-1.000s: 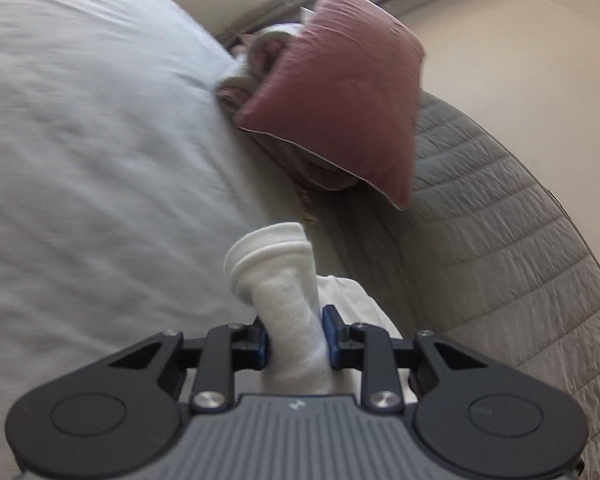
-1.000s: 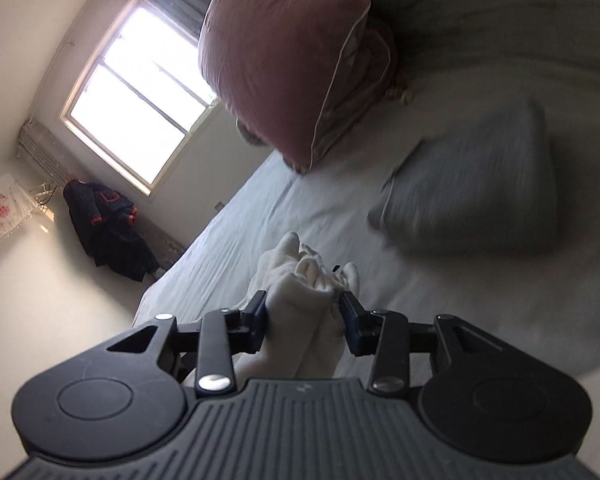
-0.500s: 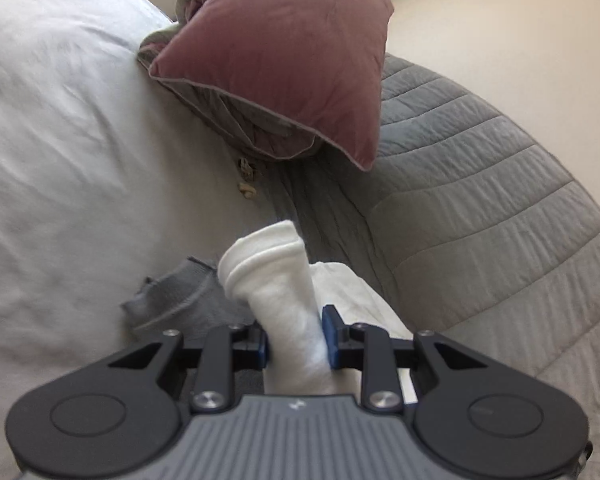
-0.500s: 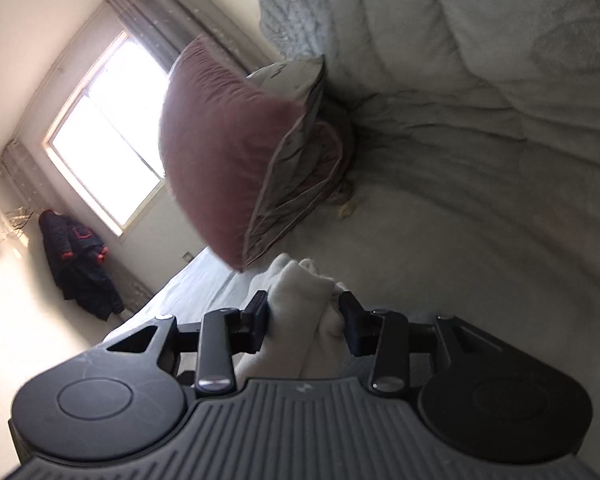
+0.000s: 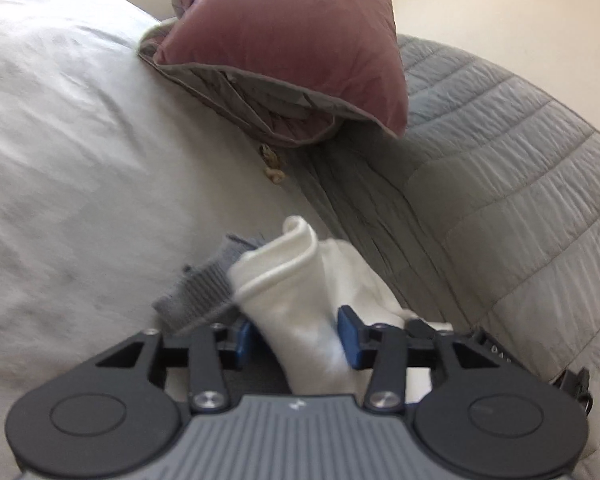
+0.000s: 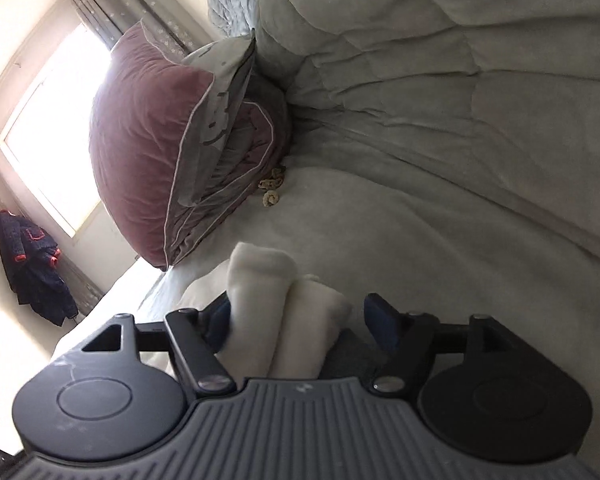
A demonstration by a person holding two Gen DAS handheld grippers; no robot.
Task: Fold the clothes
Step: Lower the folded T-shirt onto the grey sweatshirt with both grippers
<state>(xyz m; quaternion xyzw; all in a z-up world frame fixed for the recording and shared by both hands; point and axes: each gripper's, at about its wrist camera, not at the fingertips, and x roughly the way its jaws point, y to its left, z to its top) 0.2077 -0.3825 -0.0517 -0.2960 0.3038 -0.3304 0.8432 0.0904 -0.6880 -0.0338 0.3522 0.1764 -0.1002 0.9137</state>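
Entry, as I read it from my two wrist feeds.

Item 1: white knitted sock (image 5: 300,304), cuff end up. It sits between the blue pads of my left gripper (image 5: 296,338); the right pad looks to touch it, but the left pad stands a little off the cloth, so I cannot tell whether this grip is firm or slackening.

Item 2: bunched white sock fabric (image 6: 276,304) in the right wrist view, doubled into two rolls. My right gripper (image 6: 300,320) has its jaws spread wide: the left pad is against the cloth and the right pad stands clear of it, so nothing is clamped there.

Item 3: small grey ribbed sock (image 5: 200,288), lying on the pale bed sheet (image 5: 60,160) just beside the white sock, touching or overlapping it at the cuff.

Progress: the white sock looks gathered double, which I judge fits either a fold being laid down or a bundle just taken up. The grey sock shows no clear fold from here.

Containers: none in view. Only the dusty-pink velvet cushion (image 5: 292,48) and the grey quilted bedcover (image 5: 500,184).
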